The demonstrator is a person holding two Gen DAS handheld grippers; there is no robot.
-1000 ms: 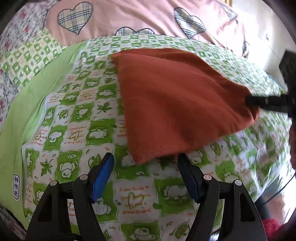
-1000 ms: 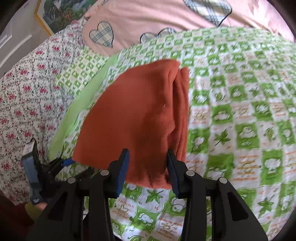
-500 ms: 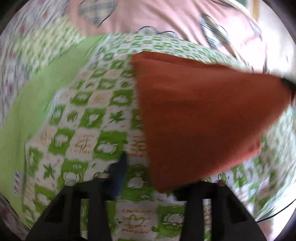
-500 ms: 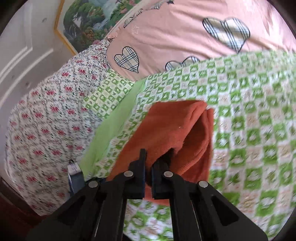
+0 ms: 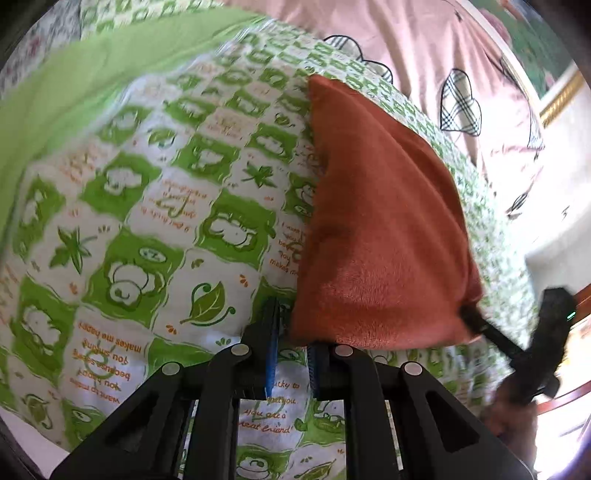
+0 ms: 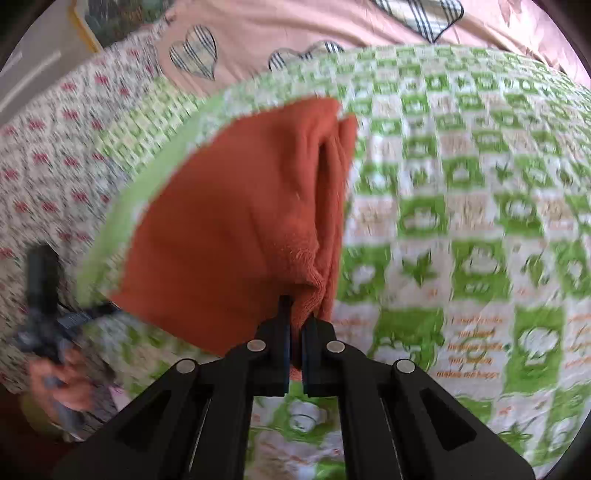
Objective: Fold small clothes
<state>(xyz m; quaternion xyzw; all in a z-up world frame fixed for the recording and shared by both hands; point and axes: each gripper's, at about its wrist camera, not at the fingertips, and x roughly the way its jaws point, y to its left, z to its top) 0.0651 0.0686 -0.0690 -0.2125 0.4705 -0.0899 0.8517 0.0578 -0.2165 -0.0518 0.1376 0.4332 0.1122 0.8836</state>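
Observation:
A rust-orange cloth (image 5: 384,229) lies folded on the green-and-white patterned bed cover (image 5: 155,206). My left gripper (image 5: 293,332) is shut on the cloth's near left corner. My right gripper (image 6: 294,325) is shut on the cloth's (image 6: 236,221) near right corner, where several layers bunch. Both near corners are raised off the bed. The right gripper also shows at the right of the left wrist view (image 5: 476,325), and the left gripper at the left of the right wrist view (image 6: 107,308).
Pink bedding with plaid hearts (image 5: 461,103) lies beyond the cover. A floral sheet (image 6: 55,155) and a plain green border (image 5: 92,66) lie to the left. A framed picture (image 6: 107,22) hangs on the wall.
Both grippers closed on the cloth's near corners, the right first, then the left. The near edge has risen off the bed.

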